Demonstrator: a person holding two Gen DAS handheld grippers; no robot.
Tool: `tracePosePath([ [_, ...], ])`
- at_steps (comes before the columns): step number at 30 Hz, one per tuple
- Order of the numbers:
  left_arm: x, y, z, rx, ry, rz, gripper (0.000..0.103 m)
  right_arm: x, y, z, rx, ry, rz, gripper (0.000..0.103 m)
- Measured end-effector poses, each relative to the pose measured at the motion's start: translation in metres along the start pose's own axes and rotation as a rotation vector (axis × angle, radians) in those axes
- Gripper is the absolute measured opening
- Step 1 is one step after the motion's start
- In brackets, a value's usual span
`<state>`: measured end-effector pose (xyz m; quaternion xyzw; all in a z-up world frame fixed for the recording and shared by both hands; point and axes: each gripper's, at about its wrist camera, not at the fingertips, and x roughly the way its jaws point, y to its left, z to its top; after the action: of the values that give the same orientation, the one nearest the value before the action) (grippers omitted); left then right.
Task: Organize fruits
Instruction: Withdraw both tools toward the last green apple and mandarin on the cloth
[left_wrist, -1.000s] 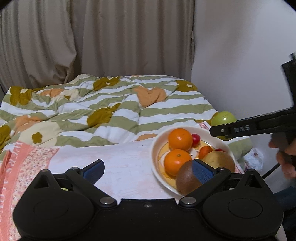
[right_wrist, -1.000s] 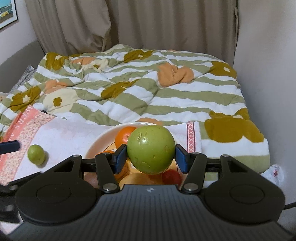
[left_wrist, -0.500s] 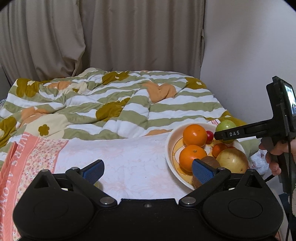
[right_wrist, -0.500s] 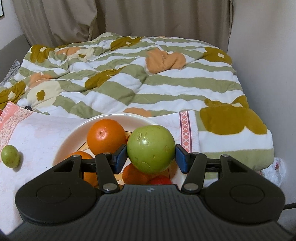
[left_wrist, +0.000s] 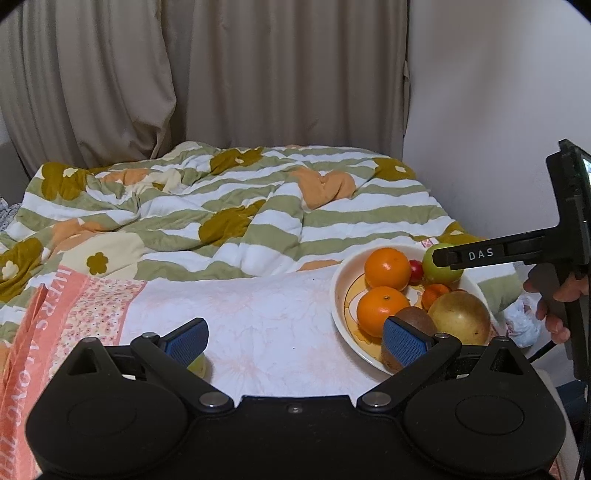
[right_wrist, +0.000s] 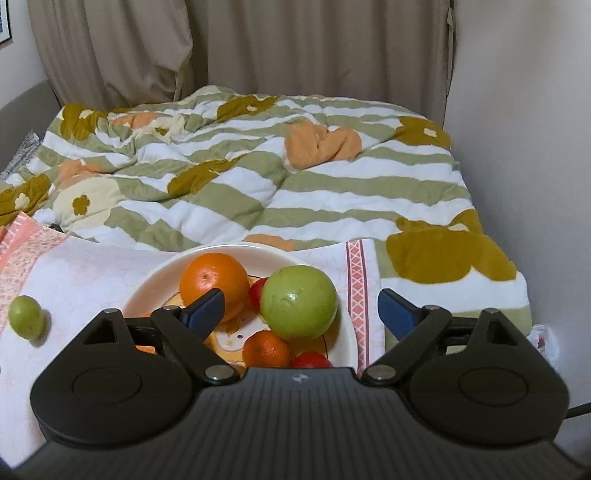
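Observation:
A big green apple (right_wrist: 298, 302) lies in the white bowl (right_wrist: 155, 286) among oranges (right_wrist: 213, 282) and small red fruits. My right gripper (right_wrist: 301, 312) hangs just over it, its jaws opening wide, and the pads stand clear of the apple on both sides. In the left wrist view the same bowl (left_wrist: 338, 295) holds two oranges (left_wrist: 386, 268), a kiwi (left_wrist: 412, 321), a yellow-brown pear (left_wrist: 460, 317) and the green apple (left_wrist: 439, 264) under the right gripper's finger. My left gripper (left_wrist: 295, 341) is open over the white cloth. A small green fruit (right_wrist: 25, 316) lies on the cloth left of the bowl, half hidden by a left pad in the left wrist view.
The bowl sits on a white and pink cloth (left_wrist: 258, 310) spread over a bed. A striped flowered quilt (left_wrist: 221, 221) is rumpled behind it. A wall (right_wrist: 524, 147) stands close on the right, curtains behind. A hand (left_wrist: 557, 302) holds the right gripper's handle.
The right gripper sank toward the bowl and its jaws opened, letting the green apple go into the bowl. The left gripper has stayed open over the cloth.

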<state>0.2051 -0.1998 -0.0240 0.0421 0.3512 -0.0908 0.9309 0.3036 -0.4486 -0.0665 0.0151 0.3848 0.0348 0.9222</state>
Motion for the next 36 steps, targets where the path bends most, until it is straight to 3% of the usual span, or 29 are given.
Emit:
tracePosePath([
  [14, -0.090, -0.005, -0.009, -0.024, -0.100, 0.080, 0.103, -0.122, 0.022, -0.013, -0.042, -0.085, 0.020, 0.103],
  [23, -0.128, 0.035, -0.011, 0.043, -0.132, 0.158, 0.103, -0.181, 0.050, -0.036, -0.038, -0.112, 0.003, 0.103],
  [29, -0.129, 0.076, -0.015, 0.073, -0.127, 0.104, 0.103, -0.202, 0.077, -0.060, 0.042, -0.096, -0.045, 0.103],
  [36, -0.107, 0.121, -0.016, 0.140, -0.068, 0.007, 0.103, -0.202, 0.124, -0.092, 0.152, -0.044, -0.138, 0.103],
])
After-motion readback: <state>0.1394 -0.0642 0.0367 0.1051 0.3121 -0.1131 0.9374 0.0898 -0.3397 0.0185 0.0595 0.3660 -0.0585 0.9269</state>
